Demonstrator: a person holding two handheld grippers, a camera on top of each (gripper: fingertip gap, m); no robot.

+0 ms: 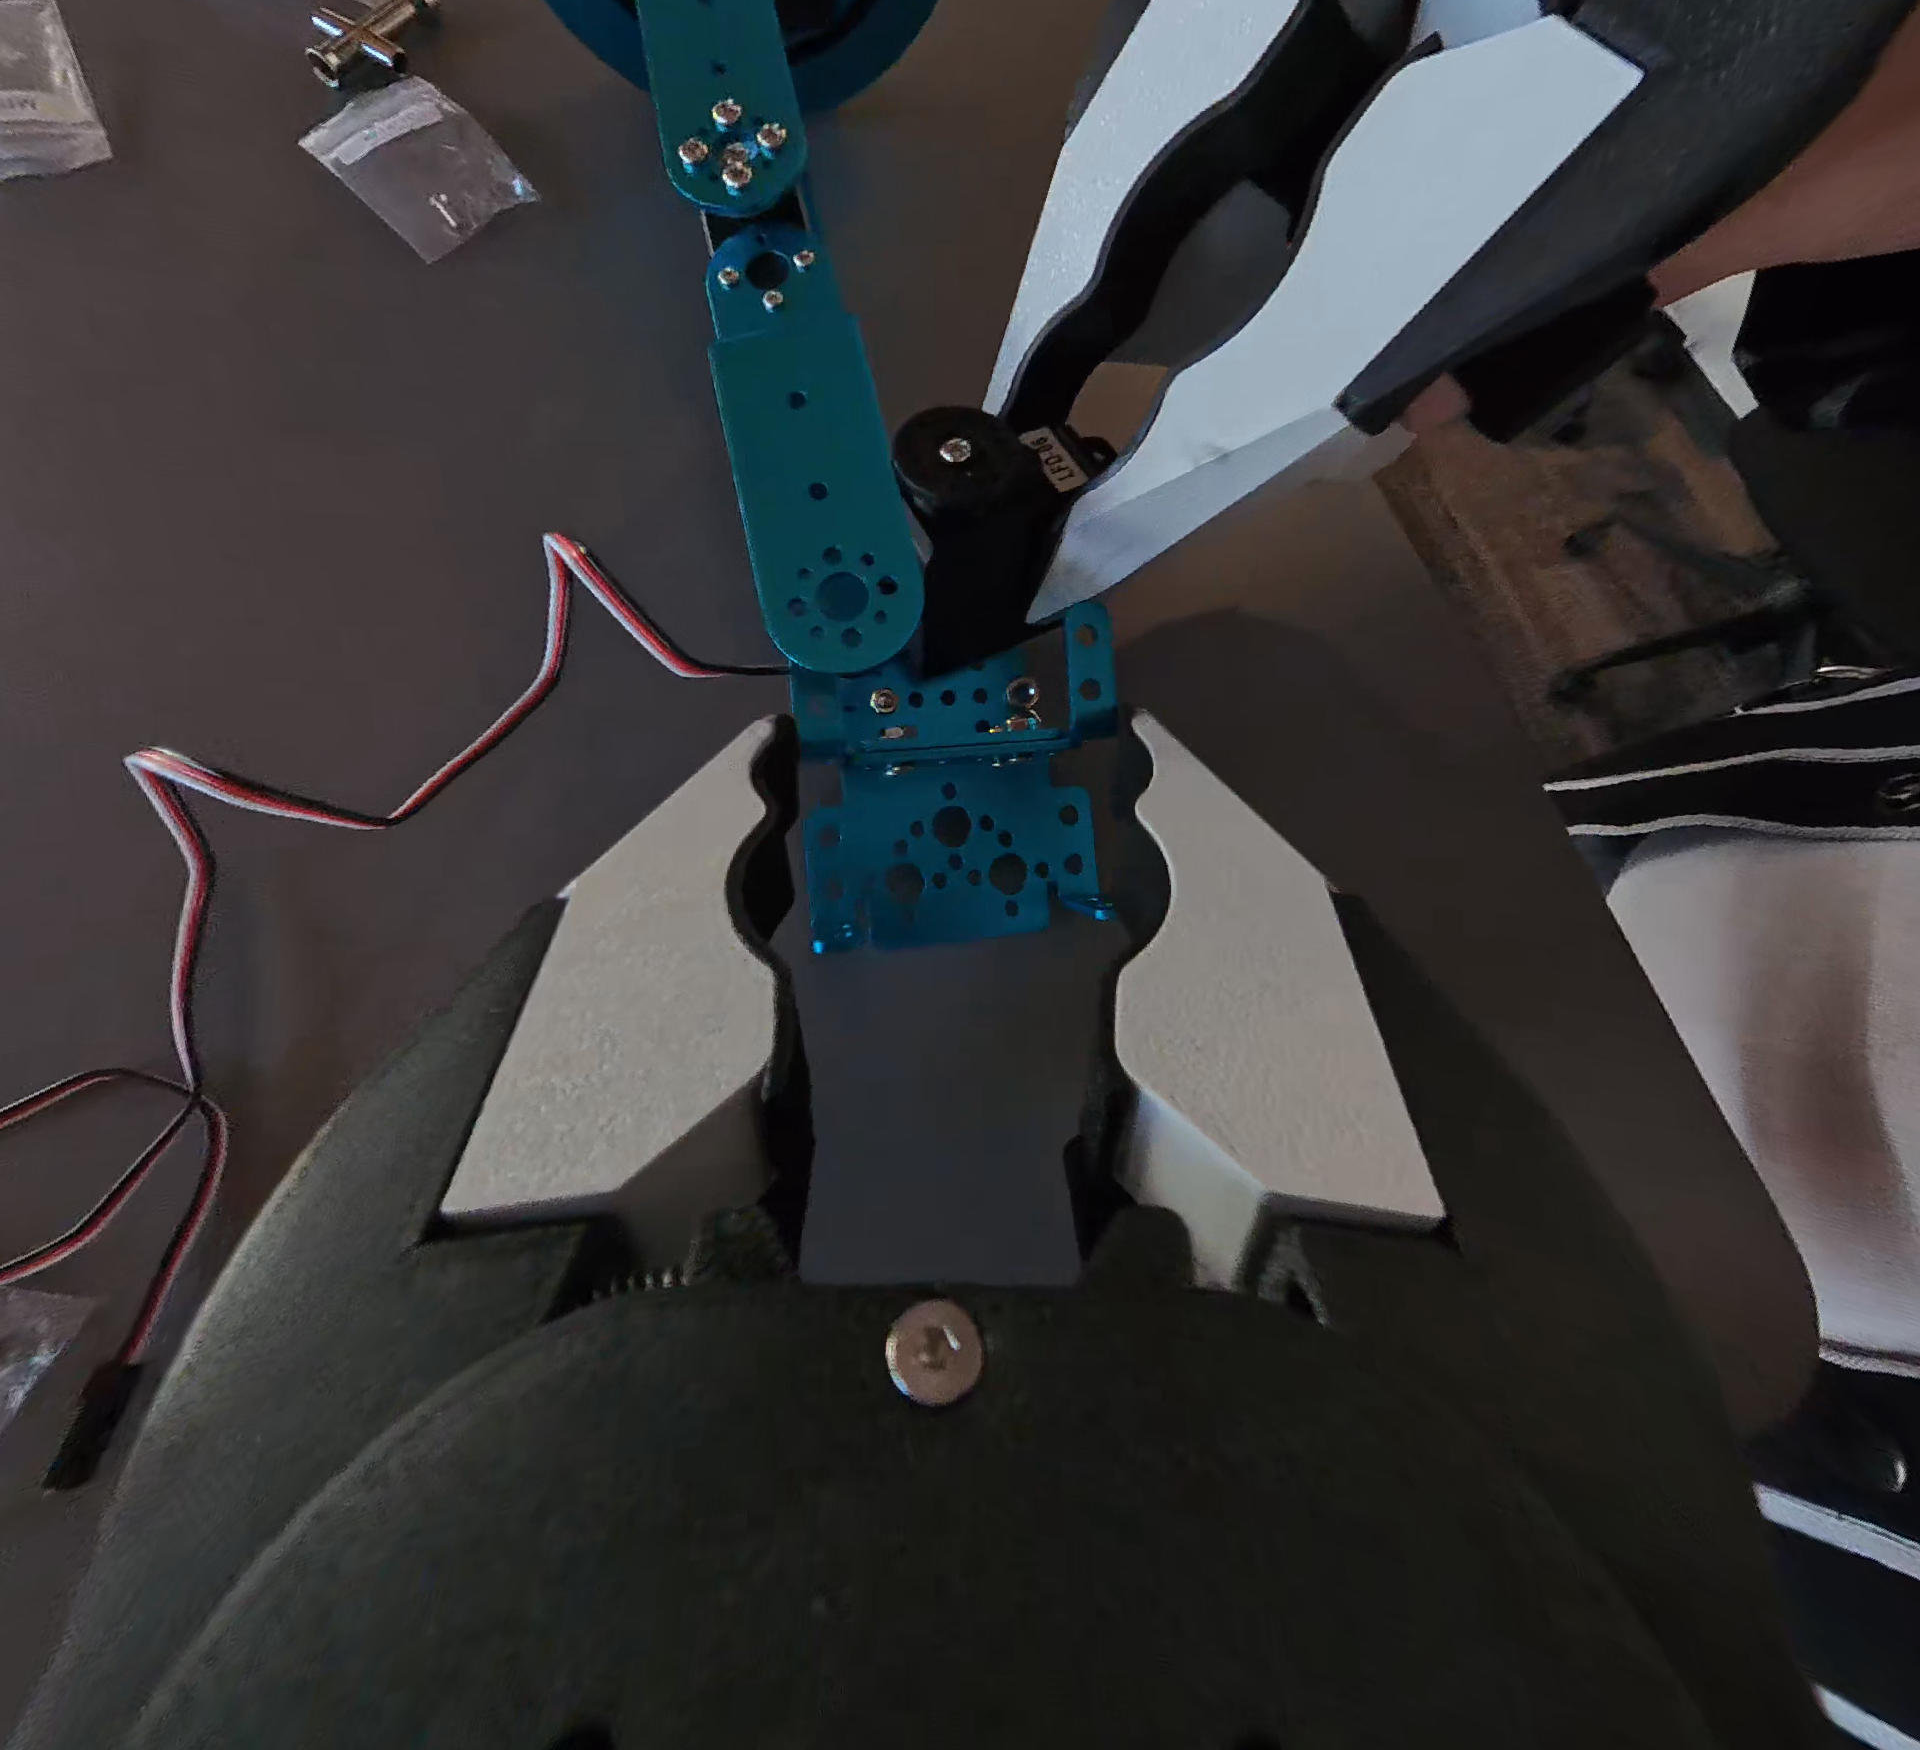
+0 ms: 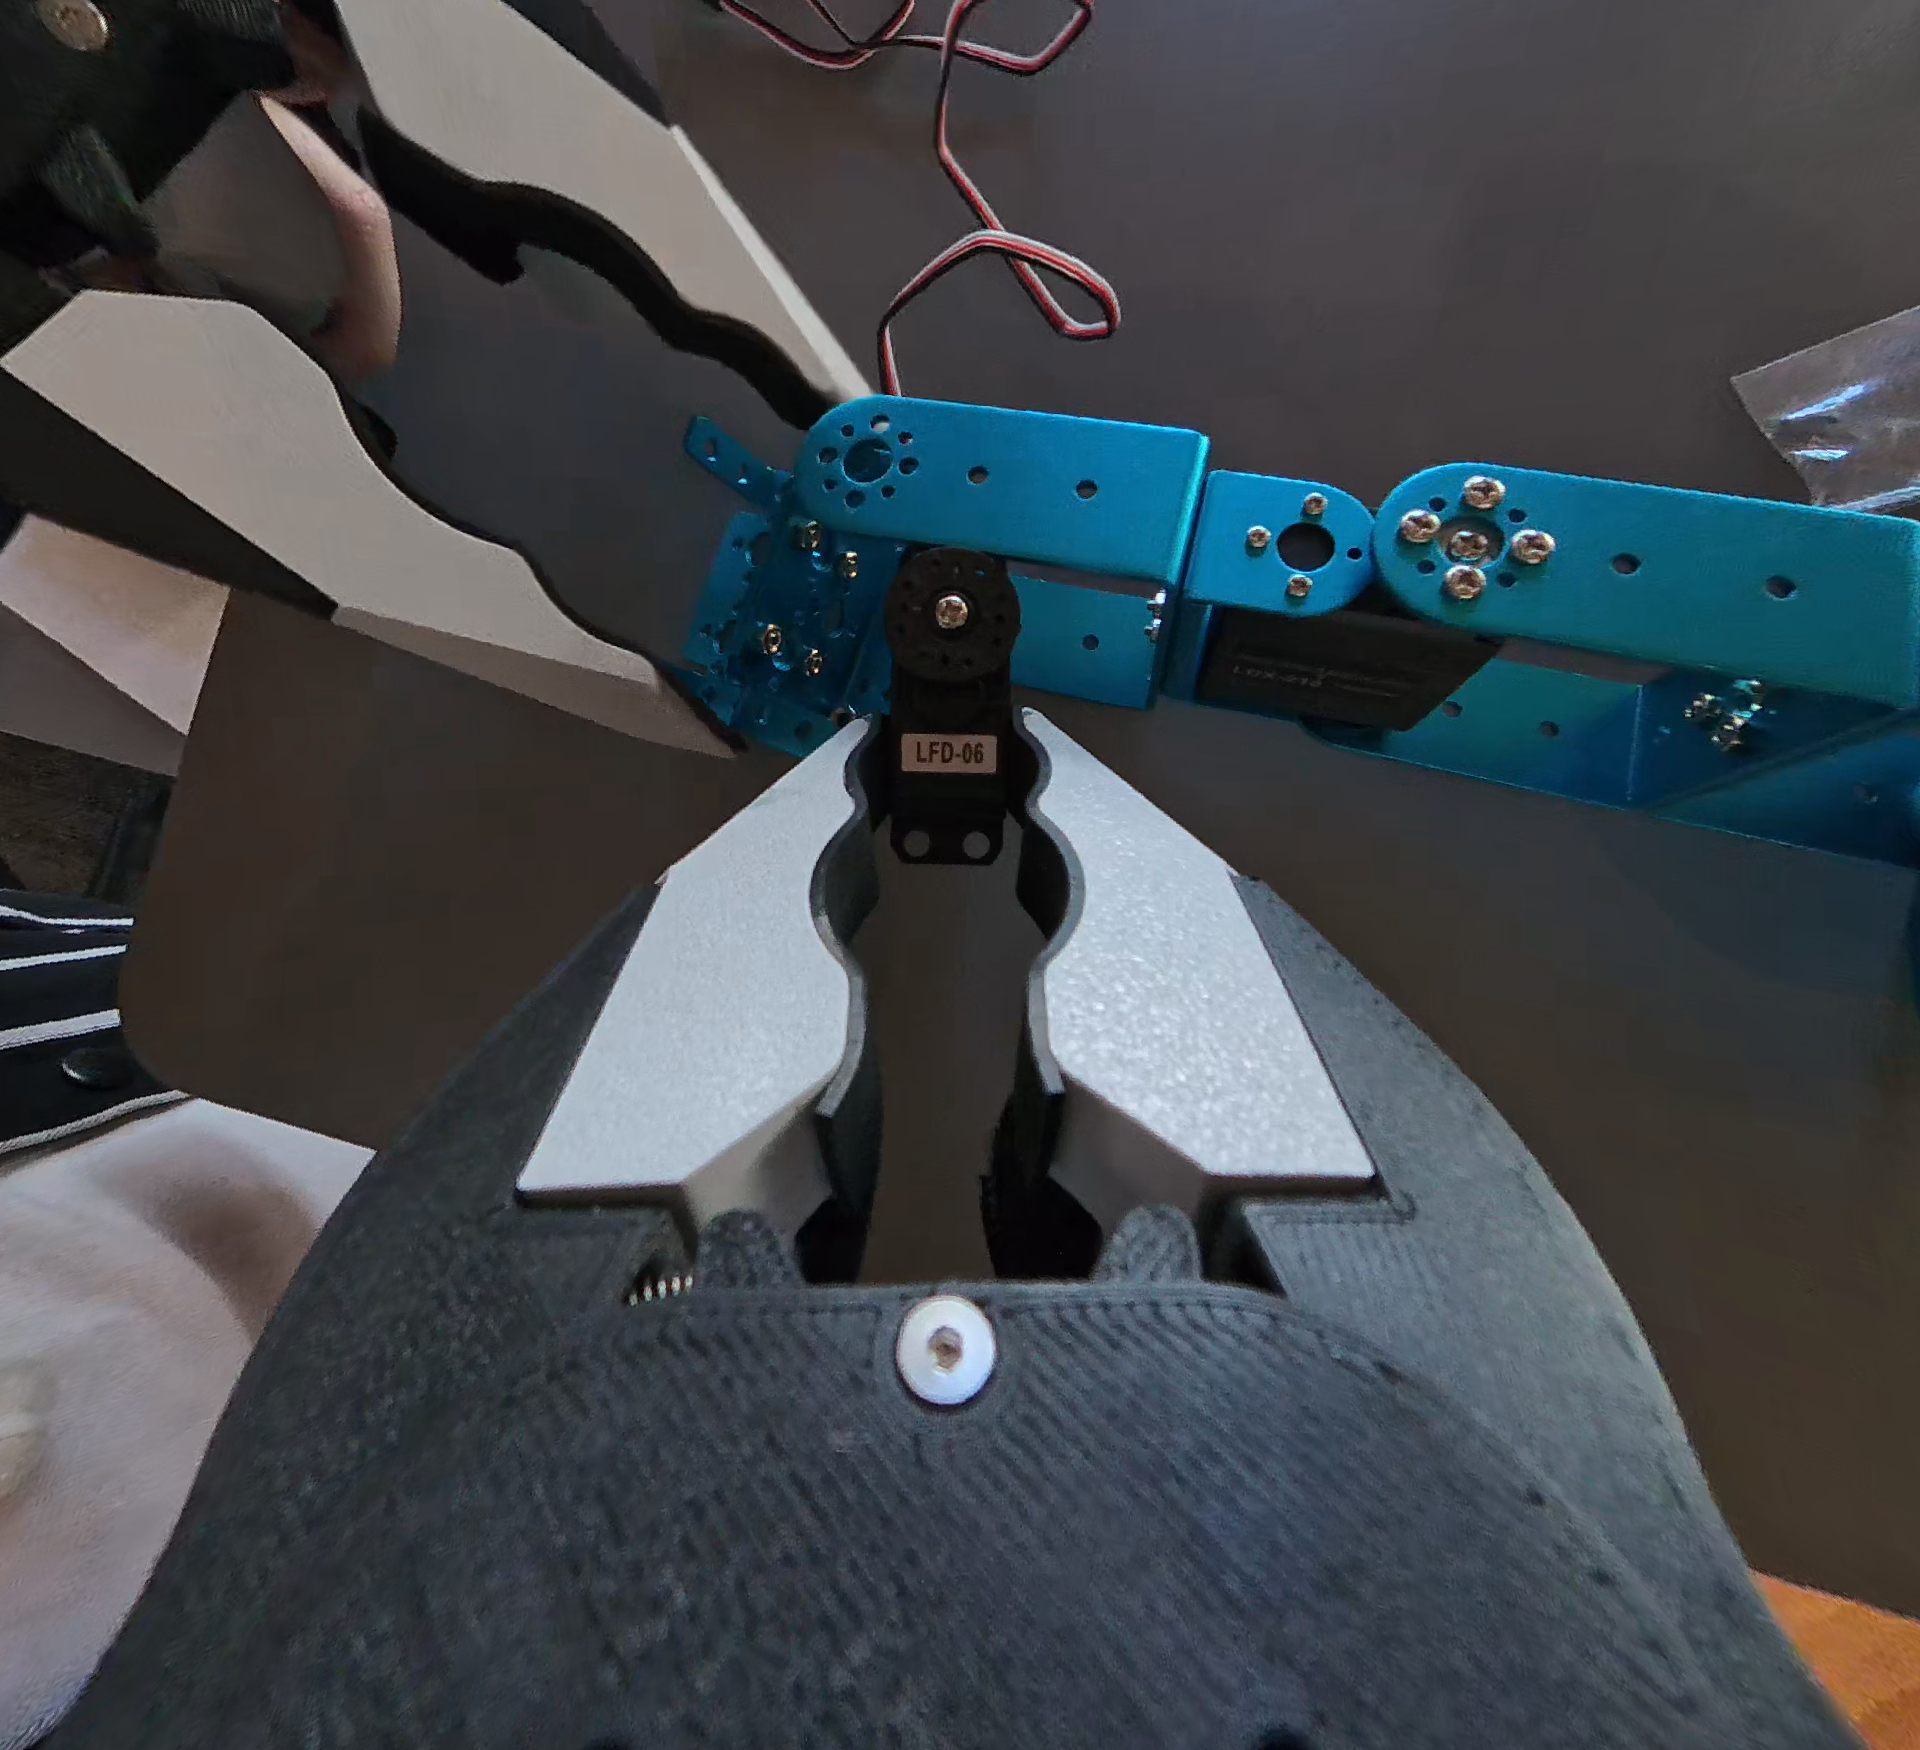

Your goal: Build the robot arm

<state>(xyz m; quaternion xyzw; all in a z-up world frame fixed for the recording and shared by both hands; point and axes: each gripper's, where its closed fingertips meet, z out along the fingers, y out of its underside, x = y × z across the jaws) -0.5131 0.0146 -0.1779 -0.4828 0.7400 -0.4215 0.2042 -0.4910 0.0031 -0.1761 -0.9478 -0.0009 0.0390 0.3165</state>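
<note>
A blue metal robot arm (image 1: 810, 474) lies on a dark grey table (image 1: 312, 453), its round base (image 1: 894, 38) at the far end. My left gripper (image 1: 956, 734) is shut on the perforated blue bracket (image 1: 951, 848) at the arm's near end. My right gripper (image 2: 945, 724) is shut on a small black servo (image 2: 948, 609) with a round horn, held against the blue link (image 2: 997, 479) beside that bracket (image 2: 769, 599). The servo (image 1: 966, 537) and the right gripper (image 1: 1023, 505) also show in the left wrist view. The left gripper (image 2: 774, 578) shows in the right wrist view.
A red, white and black servo cable (image 1: 416, 796) winds over the table to the left; it also shows in the right wrist view (image 2: 997, 246). Clear bags of screws (image 1: 416, 173) and a metal cross wrench (image 1: 374, 27) lie at far left. Another bag (image 2: 1839, 412) lies nearby. A wooden floor (image 1: 1558, 557) lies past the table edge. Both grippers' tips are close together, under 4 cm apart.
</note>
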